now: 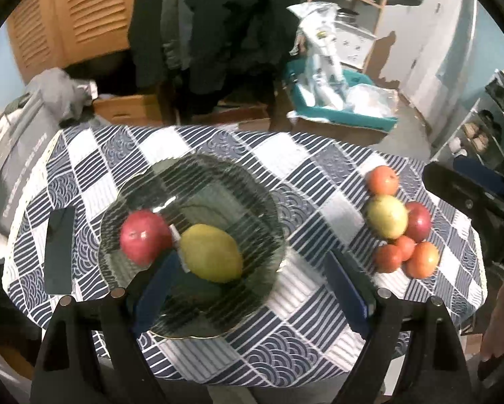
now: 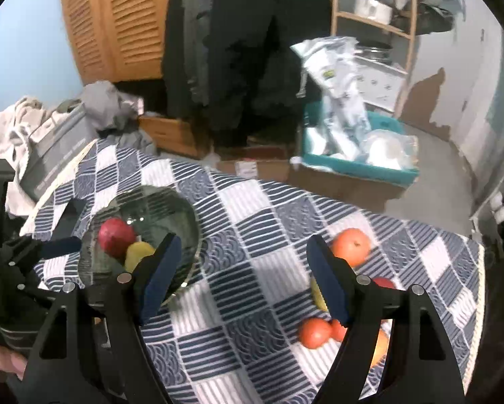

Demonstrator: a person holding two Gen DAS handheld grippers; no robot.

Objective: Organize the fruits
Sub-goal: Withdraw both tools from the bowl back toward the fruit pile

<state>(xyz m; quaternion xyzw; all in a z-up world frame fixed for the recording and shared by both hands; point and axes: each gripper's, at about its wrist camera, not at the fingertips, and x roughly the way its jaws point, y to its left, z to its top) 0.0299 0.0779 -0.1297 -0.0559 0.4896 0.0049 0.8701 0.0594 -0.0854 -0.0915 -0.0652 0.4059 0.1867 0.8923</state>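
Left gripper (image 1: 252, 279) and right gripper (image 2: 243, 277): both spread, empty. Bowl (image 1: 218, 175), left: apple (image 1: 144, 235), pear (image 1: 211, 252). Six fruits (image 1: 400, 222) heaped right.

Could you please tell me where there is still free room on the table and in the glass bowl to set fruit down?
The glass bowl is bare across its far half, behind the red apple and yellow pear. The tablecloth lies bare between bowl and fruit pile. The right edge is crowded.
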